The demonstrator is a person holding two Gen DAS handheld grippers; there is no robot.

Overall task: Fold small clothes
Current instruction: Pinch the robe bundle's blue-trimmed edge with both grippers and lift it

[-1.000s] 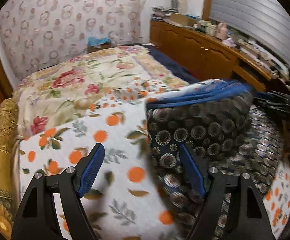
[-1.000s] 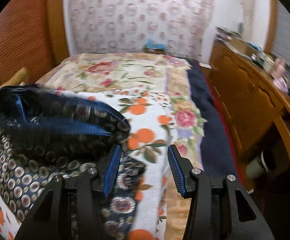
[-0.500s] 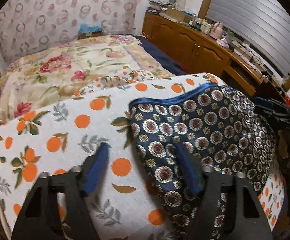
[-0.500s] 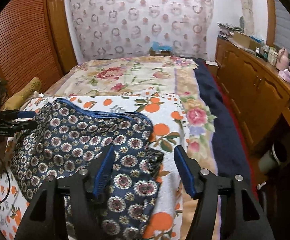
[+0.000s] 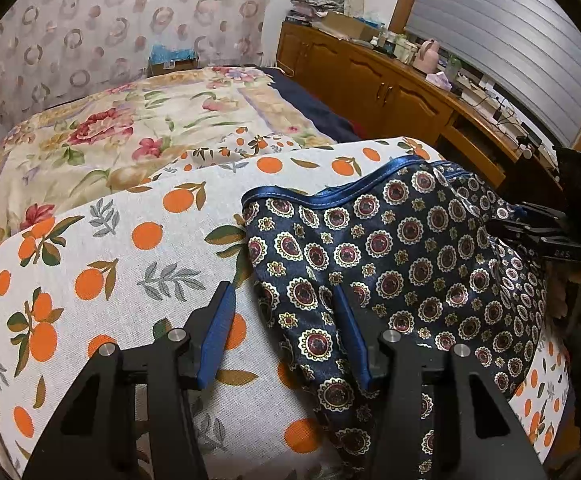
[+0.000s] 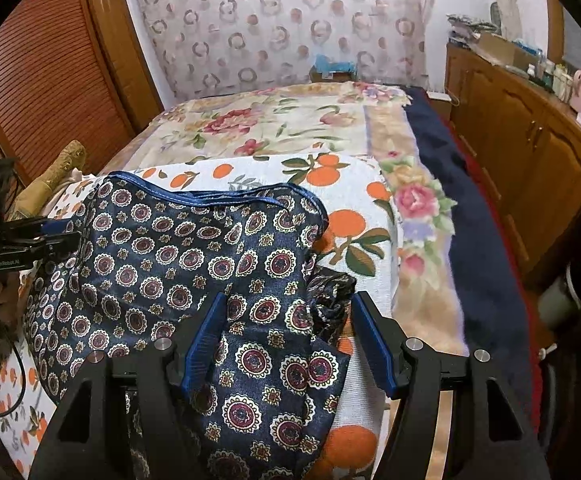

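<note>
A navy garment [image 5: 390, 248] with round medallions and a blue trim lies folded flat on an orange-print cloth [image 5: 130, 264] on the bed. My left gripper [image 5: 283, 294] hovers over its left edge. The jaws are closing and only the garment's edge lies between the pads, unpinched. My right gripper [image 6: 289, 300] stands open over the garment [image 6: 162, 248] at its right corner, with loose cloth between the fingers. Each gripper also shows in the other's view: the right gripper [image 5: 550, 236] and the left gripper [image 6: 18, 248].
A floral bedspread [image 5: 138, 136] covers the far bed. A navy blanket [image 6: 470, 208] runs along its right side. Wooden cabinets [image 5: 390, 92] with clutter on top line the right wall. A slatted wooden door [image 6: 50, 80] and a golden cushion [image 6: 58, 168] are on the left.
The garment's raised, bunched top has dropped and now lies spread flat. The left jaws have narrowed over its edge. The right jaws have widened.
</note>
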